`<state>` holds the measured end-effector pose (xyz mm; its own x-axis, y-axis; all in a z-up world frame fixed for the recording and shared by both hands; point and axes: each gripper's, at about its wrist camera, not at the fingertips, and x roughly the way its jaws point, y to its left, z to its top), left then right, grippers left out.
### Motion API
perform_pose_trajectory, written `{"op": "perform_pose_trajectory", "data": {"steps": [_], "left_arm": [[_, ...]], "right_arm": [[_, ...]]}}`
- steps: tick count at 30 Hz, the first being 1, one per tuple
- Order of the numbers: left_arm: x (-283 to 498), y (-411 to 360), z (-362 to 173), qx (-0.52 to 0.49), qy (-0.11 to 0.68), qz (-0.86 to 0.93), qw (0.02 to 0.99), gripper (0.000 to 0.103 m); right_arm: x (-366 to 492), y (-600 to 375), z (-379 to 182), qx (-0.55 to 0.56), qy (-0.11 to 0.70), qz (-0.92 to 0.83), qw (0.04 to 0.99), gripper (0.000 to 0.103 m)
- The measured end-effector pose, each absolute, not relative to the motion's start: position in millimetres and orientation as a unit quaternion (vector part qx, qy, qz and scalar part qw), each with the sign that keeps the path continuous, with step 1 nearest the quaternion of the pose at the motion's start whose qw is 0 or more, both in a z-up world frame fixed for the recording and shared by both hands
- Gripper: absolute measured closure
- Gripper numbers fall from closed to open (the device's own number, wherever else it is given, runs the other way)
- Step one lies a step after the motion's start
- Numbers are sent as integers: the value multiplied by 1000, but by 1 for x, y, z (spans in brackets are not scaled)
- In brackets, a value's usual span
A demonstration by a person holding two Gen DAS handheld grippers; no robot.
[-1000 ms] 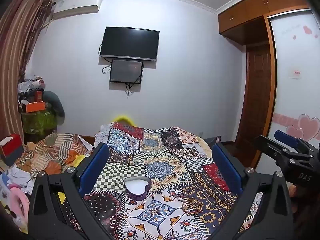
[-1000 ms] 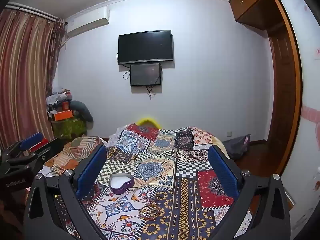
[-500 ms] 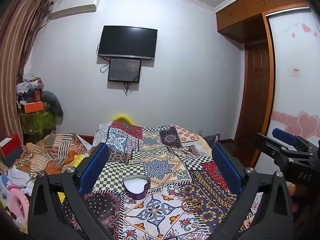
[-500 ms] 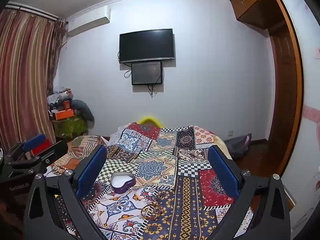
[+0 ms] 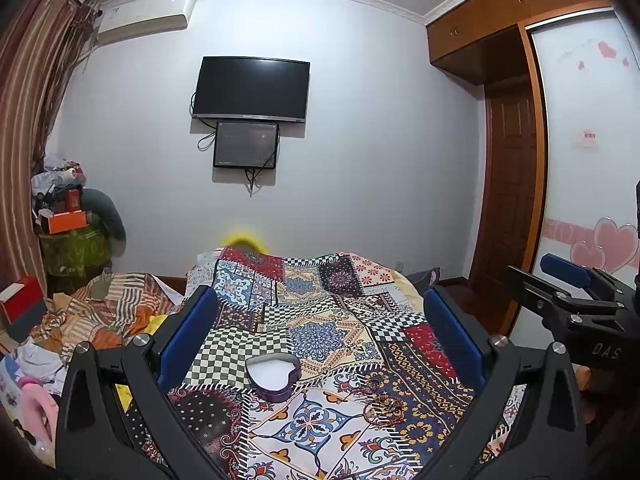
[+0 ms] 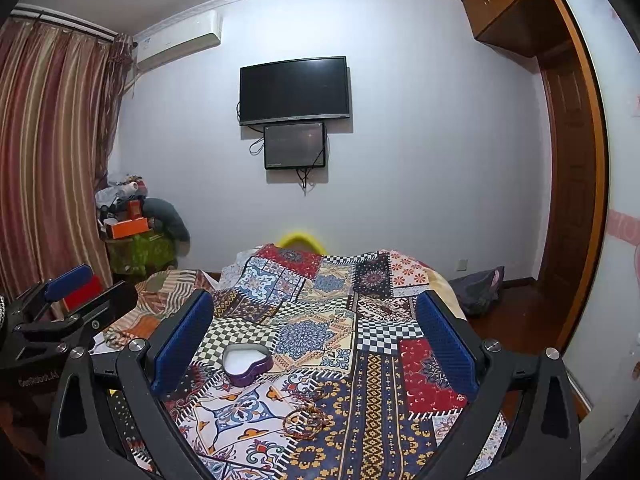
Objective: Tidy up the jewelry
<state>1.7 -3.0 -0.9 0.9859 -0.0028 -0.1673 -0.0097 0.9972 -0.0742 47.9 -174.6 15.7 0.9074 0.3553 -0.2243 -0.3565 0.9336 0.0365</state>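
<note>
Left tool (image 5: pixel 320 336) and right tool (image 6: pixel 314 338) are both hanging above the bed with jaws spread wide and nothing between them, presumably poised for a first approach; each is looking along the quilt (image 5: pixel 320 312) toward the far wall; the right tool is also showing at the right edge of the left view, and the left tool at the left edge of the right view, so the two are standing side by side and apart. Just ahead, a heart-shaped purple tin (image 5: pixel 273 374) is lying open on the quilt, lid absent, its white lining bare and seemingly holding nothing; it is likely serving as the destination. Near it, toward the right tool, a tangle of reddish-gold bracelets (image 6: pixel 306 418) is resting loose on the quilt, apart from the tin, not yet stowed.
</note>
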Motion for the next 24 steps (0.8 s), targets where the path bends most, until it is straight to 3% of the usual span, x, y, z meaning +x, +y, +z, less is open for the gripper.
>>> {"op": "perform_pose_trajectory", "data": {"steps": [24], "left_arm": [[1,-5,1,-36,80,1,996,0]], "right_arm": [[50,-176,14,-1,116,185,976,3]]}}
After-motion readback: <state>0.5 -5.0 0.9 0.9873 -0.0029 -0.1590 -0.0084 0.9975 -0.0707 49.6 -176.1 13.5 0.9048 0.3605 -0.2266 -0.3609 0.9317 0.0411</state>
